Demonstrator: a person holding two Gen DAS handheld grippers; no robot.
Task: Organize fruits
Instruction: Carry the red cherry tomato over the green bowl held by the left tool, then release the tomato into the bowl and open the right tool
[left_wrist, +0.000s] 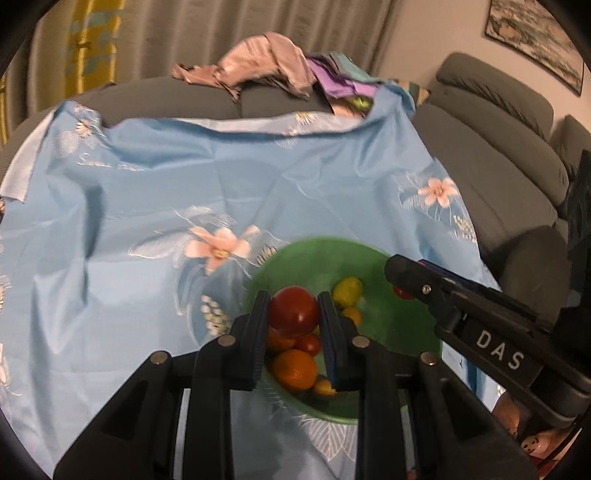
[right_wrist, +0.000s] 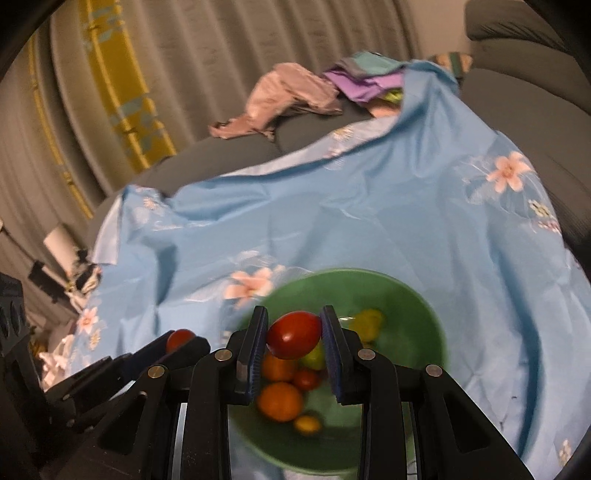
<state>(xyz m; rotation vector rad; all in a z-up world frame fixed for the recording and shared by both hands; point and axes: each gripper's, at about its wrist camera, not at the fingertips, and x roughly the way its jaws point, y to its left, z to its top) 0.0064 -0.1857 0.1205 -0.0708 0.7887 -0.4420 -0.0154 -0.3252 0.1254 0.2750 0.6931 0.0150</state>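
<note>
Left tongs (left_wrist: 293, 314) clamp glossy red tomato (left_wrist: 293, 312); right tongs (right_wrist: 294, 334) clamp oval red tomato (right_wrist: 294, 334). Green bowl (right_wrist: 410, 295) below: oranges, yellow fruit at 1 o'clock.

both wrist views look steeply down along their fingers, close above the green bowl (left_wrist: 406, 295) on the blue cloth (left_wrist: 147, 221); both share these.

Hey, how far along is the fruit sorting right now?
Done: several fruits, an orange among them, already lie in the green bowl. In hand: the left hand-held gripper and right hand-held gripper each grip a red fruit above it. Left: dropping both in; no other loose fruit shows on the blue cloth.
</note>
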